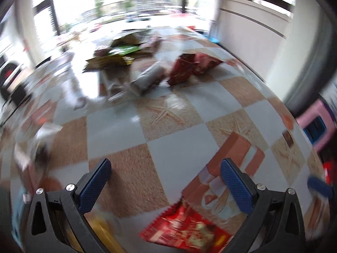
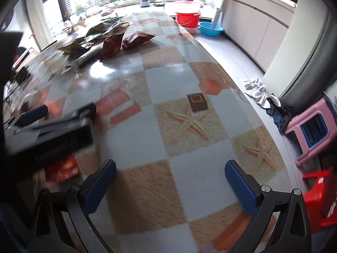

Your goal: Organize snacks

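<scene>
My left gripper (image 1: 166,169) is open and empty above the checkered table (image 1: 118,130). A red snack packet (image 1: 185,227) lies flat just below and between its fingers, near the table's front edge. At the far end lies a pile of snacks: two dark red bags (image 1: 189,67), a silver packet (image 1: 147,78) and green and yellow bags (image 1: 113,59). My right gripper (image 2: 170,168) is open and empty over bare table. The same pile shows in the right wrist view, with the dark red bags (image 2: 126,40). The left gripper's body (image 2: 52,126) shows blurred at the left there, above a red packet (image 2: 63,168).
A pink stool (image 2: 311,128) and a red stool (image 2: 322,194) stand on the floor at the right of the table. A red bucket (image 2: 187,16), a blue basin (image 2: 210,28) and crumpled cloths (image 2: 263,97) are on the floor beyond.
</scene>
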A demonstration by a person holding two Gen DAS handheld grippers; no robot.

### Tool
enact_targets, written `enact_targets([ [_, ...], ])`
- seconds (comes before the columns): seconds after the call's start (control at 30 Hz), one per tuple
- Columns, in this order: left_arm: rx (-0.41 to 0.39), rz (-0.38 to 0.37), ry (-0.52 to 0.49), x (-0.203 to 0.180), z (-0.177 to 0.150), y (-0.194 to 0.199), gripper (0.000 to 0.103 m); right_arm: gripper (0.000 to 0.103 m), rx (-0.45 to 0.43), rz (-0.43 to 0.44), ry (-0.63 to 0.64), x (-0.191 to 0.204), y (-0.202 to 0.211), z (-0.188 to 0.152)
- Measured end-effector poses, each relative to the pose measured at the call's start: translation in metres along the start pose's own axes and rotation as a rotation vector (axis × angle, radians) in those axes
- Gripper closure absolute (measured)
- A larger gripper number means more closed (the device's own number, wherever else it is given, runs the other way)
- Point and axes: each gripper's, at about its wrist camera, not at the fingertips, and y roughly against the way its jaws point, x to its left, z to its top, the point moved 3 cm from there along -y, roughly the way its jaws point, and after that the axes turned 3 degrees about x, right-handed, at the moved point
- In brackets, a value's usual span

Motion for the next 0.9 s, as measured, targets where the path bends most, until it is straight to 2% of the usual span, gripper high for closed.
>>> enact_targets([
  [0.07, 0.001, -0.051, -0.070, 0.008, 0.003, -0.001, 0.000, 0.000, -0.017, -0.019, -0.018, 0.016, -0.005, 0.012],
  [0.1, -0.001, -0.048, -0.036, 0.019, 0.006, -0.003, 0.000, 0.000, -0.024, -0.022, -0.017, 0.022, -0.008, 0.017],
  [0.2, -0.005, 0.043, 0.088, 0.042, 0.006, -0.003, 0.000, 0.000, -0.094, 0.004, 0.005, 0.040, -0.015, 0.029],
  [0.3, -0.004, 0.061, 0.099, 0.042, 0.005, -0.003, 0.000, 0.000, -0.093, 0.003, -0.006, 0.043, -0.015, 0.033],
  [0.9, -0.001, 0.061, 0.099, 0.043, 0.005, -0.004, 0.000, 0.000, -0.093, 0.003, -0.006, 0.042, -0.015, 0.032],
])
